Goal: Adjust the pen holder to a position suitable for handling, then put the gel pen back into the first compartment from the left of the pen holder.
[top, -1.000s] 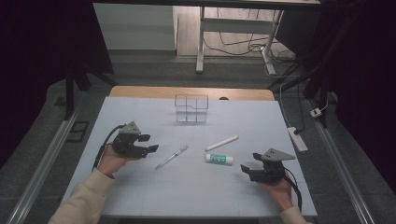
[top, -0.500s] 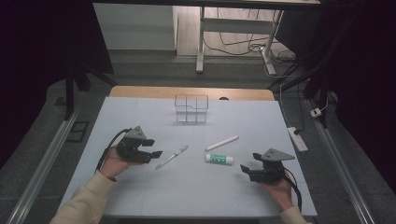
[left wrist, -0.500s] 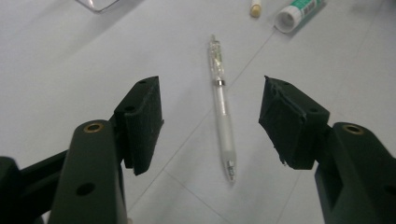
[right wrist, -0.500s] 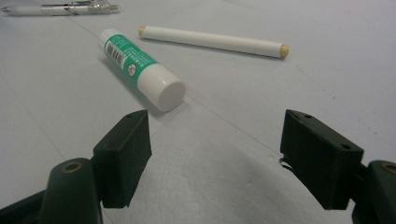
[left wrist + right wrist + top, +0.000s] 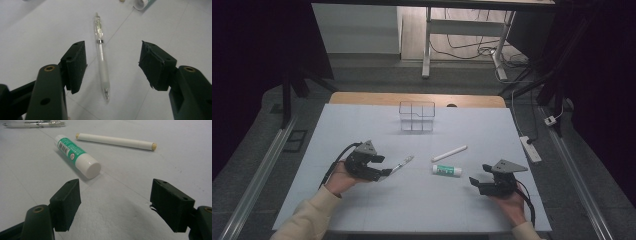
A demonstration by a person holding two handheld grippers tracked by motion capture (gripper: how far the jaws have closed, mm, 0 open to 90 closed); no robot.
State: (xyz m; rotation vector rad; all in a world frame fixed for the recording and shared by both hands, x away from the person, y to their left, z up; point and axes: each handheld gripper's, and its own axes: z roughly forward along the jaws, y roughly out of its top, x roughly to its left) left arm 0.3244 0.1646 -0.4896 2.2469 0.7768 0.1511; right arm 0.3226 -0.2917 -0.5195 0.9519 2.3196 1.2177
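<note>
Between wide-open left tongs point(image 5: 112, 66), clear pen point(image 5: 102, 57) untouched, right tongs point(image 5: 115, 205) open, empty, bare table point(image 5: 422, 210) around.

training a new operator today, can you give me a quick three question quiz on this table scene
1. True or false: the left tongs are shut on the clear plastic pen.
2. Which item lies nearest the right tongs: A the white stick with tan ends, B the green and white glue stick, C the clear wire-edged box?
3. Fill in: the pen lies ____ the left tongs' open jaws.

Key: 1 false, they stand open and clear of it. 2 B. 3 between.
</note>
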